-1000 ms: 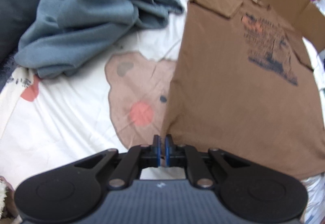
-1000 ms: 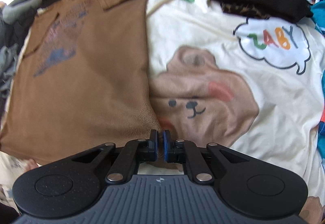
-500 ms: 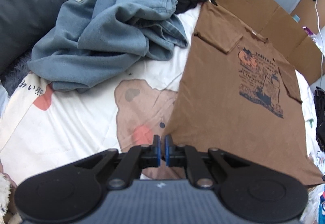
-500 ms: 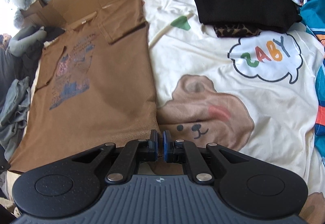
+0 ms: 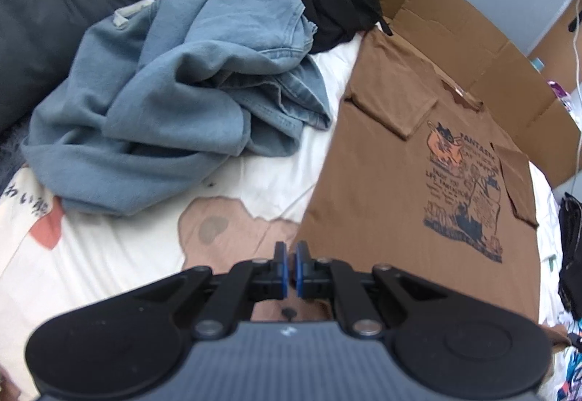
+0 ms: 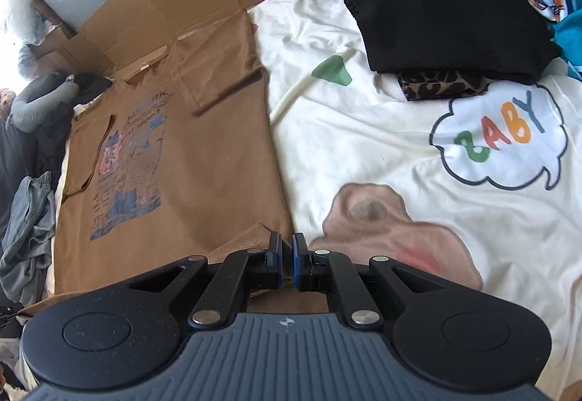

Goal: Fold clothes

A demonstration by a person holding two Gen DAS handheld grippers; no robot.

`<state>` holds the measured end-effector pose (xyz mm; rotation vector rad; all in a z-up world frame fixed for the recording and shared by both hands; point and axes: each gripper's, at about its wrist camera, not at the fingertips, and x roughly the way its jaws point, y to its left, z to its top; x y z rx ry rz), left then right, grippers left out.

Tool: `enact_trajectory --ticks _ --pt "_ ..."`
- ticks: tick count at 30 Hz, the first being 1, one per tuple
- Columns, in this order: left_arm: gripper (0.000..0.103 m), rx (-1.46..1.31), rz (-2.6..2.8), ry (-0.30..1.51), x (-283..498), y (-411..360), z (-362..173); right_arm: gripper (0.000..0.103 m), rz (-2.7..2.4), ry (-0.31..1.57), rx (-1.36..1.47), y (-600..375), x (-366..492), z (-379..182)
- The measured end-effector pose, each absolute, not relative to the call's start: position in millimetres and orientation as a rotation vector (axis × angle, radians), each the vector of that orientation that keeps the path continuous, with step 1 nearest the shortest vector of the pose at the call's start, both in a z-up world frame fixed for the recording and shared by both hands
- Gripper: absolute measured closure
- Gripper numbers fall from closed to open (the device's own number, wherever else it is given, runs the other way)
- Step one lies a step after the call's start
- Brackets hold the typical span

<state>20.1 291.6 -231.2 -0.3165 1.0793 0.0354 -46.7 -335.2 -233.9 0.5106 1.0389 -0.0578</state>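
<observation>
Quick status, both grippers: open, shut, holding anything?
Left gripper: shut on the bottom corner of the brown T-shirt.
Right gripper: shut on the shirt's other bottom corner, hem lifted off the bedsheet.

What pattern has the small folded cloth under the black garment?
The folded cloth has a leopard-spot pattern, brown with black, under the black garment. The right wrist view shows it best.

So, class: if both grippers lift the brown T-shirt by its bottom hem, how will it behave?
The brown T-shirt will probably drape and sag between the grips, since it lies thin and flat. It looks light. Its folded-in sleeve may flop open.
</observation>
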Motion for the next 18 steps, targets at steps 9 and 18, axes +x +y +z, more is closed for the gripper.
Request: enact_trajectory --ticks 9,18 --pt "0.099 -0.298 0.052 1.117 71 289 -260 0.099 -0.078 1.084 0.497 -333 -4 -258" --pt "0.098 -0.231 0.084 1.174 108 280 -281 0.103 -0.154 1.112 0.475 -342 36 -268"
